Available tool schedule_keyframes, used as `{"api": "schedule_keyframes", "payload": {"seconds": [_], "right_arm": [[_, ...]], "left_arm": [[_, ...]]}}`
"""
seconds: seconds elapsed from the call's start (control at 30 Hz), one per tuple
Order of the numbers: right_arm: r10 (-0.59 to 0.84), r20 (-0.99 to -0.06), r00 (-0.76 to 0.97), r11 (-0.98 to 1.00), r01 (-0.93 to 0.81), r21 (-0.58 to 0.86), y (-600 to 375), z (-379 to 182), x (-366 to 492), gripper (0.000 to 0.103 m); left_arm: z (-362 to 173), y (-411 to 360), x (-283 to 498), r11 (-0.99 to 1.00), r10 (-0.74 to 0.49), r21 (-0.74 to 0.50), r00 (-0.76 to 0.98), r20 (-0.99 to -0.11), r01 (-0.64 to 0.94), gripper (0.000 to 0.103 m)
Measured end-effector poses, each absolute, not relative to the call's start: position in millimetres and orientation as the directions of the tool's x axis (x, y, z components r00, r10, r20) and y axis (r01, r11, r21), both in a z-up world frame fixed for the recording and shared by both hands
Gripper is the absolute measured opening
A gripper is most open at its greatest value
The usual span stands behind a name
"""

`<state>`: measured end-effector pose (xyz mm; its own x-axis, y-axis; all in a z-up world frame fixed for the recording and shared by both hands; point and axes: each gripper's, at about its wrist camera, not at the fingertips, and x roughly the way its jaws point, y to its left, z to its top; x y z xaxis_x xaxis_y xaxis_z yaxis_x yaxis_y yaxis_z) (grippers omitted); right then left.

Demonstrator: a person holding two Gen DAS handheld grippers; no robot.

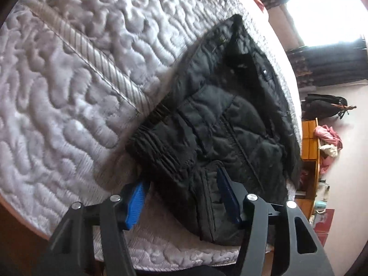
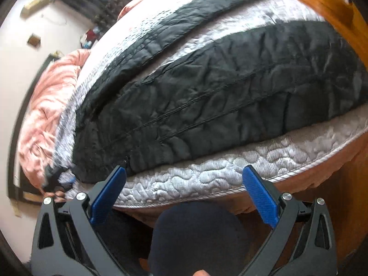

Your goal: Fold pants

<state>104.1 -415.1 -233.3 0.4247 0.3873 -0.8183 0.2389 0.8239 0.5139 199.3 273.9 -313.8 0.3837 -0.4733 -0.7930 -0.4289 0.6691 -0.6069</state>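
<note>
**Left tongs straddling the waistband, right tongs spread at the mattress edge**

The left gripper (image 1: 181, 197) is reaching over the waistband end of the black pants (image 1: 218, 119). Its jaws are standing partly apart with the pants' corner lying between them. The right-hand blue pad (image 1: 226, 193) is sitting against the fabric, while the left-hand pad is hanging clear over the quilted mattress (image 1: 69, 92). A full clamp is not showing. The right gripper (image 2: 184, 195) is hovering with its jaws spread wide and nothing lying between them, just in front of the mattress edge, close to the near pant leg.

No containers are showing in either view.

The pants are lying flat on the mattress, legs spread apart in a V with a strip of bare quilting running between them. The waistband is sitting near one mattress edge; the near leg is running alongside the front edge, leaving a narrow band of open quilting there. Broad bare mattress is lying beside the waistband in the left wrist view. A pink blanket (image 2: 46, 105) is bunching at the mattress side, and a wooden bed frame (image 2: 333, 11) is bordering the far leg ends.
</note>
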Motion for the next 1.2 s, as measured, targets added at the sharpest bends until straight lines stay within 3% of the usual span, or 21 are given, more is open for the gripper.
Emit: {"api": "schedule_keyframes", "payload": {"seconds": [0.13,0.2,0.27,0.37,0.43,0.53,0.83,0.93,1.0,1.07,1.2], "right_arm": [[0.440,-0.756,0.485,0.702,0.340,0.626,-471,-247,98,0.095],[0.419,-0.733,0.536,0.620,0.421,0.662,-517,-251,87,0.061],[0.351,-0.728,0.589,0.541,0.507,0.671,-572,-254,71,0.062],[0.215,-0.731,0.648,0.398,0.625,0.671,-651,-261,36,0.079],[0.166,-0.737,0.655,0.353,0.658,0.665,-678,-266,25,0.080],[0.156,-0.712,0.685,0.313,0.649,0.693,-701,-275,19,0.079],[0.206,-0.717,0.665,0.298,0.656,0.694,-713,-313,53,0.061],[0.204,-0.700,0.684,0.286,0.643,0.711,-712,-318,58,0.047],[0.204,-0.682,0.702,0.278,0.627,0.728,-710,-317,59,0.021],[0.216,-0.671,0.709,0.277,0.614,0.739,-705,-316,62,0.015],[0.252,-0.665,0.703,0.312,0.591,0.744,-687,-306,73,0.014]], "left_arm": [[-315,274,202,0.663,-0.462,-0.601,0.388,-0.797,-0.445,0.045],[-316,276,200,0.650,-0.465,-0.613,0.403,-0.788,-0.450,0.039],[-315,277,195,0.629,-0.473,-0.636,0.429,-0.770,-0.447,0.032],[-318,279,192,0.617,-0.468,-0.642,0.443,-0.764,-0.455,0.034],[-322,281,192,0.609,-0.451,-0.632,0.446,-0.773,-0.479,0.041],[-322,282,192,0.605,-0.439,-0.627,0.451,-0.777,-0.491,0.041],[-323,277,194,0.597,-0.404,-0.598,0.444,-0.800,-0.535,0.035],[-323,281,190,0.571,-0.387,-0.599,0.460,-0.799,-0.561,0.030],[-320,283,188,0.560,-0.363,-0.596,0.477,-0.801,-0.575,0.025],[-316,287,185,0.539,-0.341,-0.599,0.497,-0.798,-0.592,0.023],[-308,312,173,0.489,-0.299,-0.609,0.535,-0.790,-0.625,0.022]]}}
